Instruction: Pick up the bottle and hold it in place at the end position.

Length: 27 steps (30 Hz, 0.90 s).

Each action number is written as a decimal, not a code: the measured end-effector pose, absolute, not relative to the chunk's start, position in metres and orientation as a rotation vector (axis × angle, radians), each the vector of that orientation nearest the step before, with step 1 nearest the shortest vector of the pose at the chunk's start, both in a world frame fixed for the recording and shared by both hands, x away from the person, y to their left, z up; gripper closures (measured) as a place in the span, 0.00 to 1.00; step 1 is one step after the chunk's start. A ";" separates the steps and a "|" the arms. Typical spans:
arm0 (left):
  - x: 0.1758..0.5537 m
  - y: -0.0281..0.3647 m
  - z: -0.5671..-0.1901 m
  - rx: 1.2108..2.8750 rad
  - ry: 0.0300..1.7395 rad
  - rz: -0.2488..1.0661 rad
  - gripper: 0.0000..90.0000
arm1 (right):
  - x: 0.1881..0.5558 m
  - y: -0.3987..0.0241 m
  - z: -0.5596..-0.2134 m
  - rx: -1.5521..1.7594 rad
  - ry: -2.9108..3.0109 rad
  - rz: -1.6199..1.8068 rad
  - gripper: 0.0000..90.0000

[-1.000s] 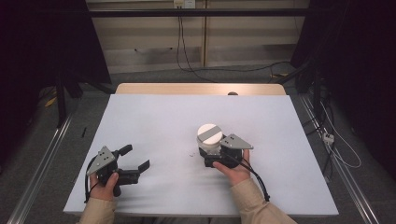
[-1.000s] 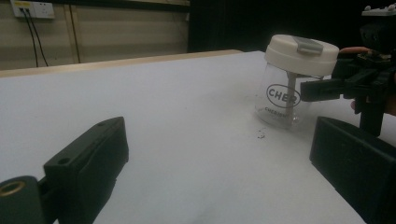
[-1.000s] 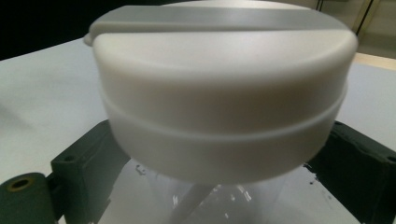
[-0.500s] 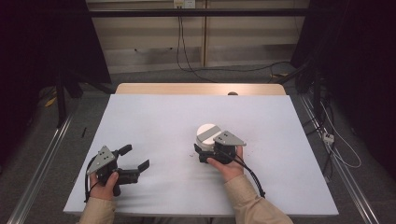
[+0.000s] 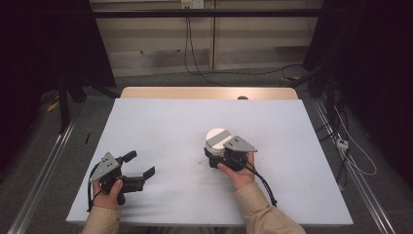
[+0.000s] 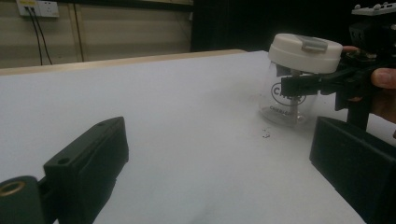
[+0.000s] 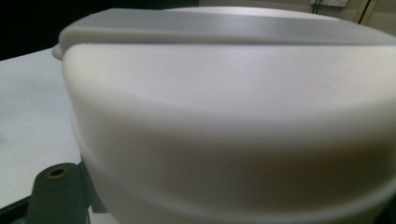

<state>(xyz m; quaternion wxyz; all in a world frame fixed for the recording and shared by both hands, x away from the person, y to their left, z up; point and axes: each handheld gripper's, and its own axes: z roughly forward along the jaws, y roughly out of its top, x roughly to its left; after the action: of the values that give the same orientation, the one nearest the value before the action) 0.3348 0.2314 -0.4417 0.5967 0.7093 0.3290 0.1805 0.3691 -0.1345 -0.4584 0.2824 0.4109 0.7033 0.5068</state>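
A clear glass jar (image 5: 216,138) with a white lid stands upright near the middle of the white table (image 5: 170,122). My right gripper (image 5: 213,152) reaches in from the jar's right; its jaws have just been closing and now press on the glass body under the lid. In the left gripper view one black jaw of the right gripper (image 6: 303,85) crosses the jar (image 6: 281,103). The lid (image 7: 233,116) looms close in the right gripper view. My left gripper (image 5: 140,164) rests at the front left, open, nothing between its jaws (image 6: 219,137).
A wooden strip (image 5: 209,92) runs along the table's far edge. Cables (image 5: 192,53) trail over the floor behind, and metal rails (image 5: 44,170) flank both sides. A small speck (image 6: 265,135) lies on the table just in front of the jar.
The right gripper has slid a little left onto the jar and its jaws have closed around it. The left gripper and the jar have stayed in place.
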 end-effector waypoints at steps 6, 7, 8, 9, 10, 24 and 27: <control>0.336 0.231 -0.442 1.646 0.761 0.419 0.05 | 0.373 -0.138 -0.452 1.109 1.865 1.367 0.20; 0.336 0.231 -0.442 1.645 0.762 0.419 0.05 | 0.374 -0.138 -0.451 1.106 1.864 1.373 0.20; 0.336 0.231 -0.441 1.646 0.761 0.420 0.05 | 0.375 -0.138 -0.450 1.105 1.863 1.379 0.20; 0.336 0.231 -0.441 1.645 0.761 0.420 0.05 | 0.376 -0.137 -0.448 1.098 1.867 1.376 0.20; 0.336 0.230 -0.442 1.643 0.766 0.419 0.05 | 0.377 -0.137 -0.447 1.093 1.869 1.369 0.20; 0.337 0.231 -0.442 1.642 0.757 0.412 0.05 | 0.394 -0.134 -0.443 1.090 1.874 1.360 0.20; 0.337 0.230 -0.442 1.654 0.761 0.408 0.05 | 0.397 -0.133 -0.443 1.085 1.873 1.355 0.20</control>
<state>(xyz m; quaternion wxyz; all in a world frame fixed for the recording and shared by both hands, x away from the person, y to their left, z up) 0.3375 0.2304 -0.4425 0.5957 0.7121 0.3276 0.1755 0.3969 -0.1328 -0.4428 0.2896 0.4065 0.7021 0.5079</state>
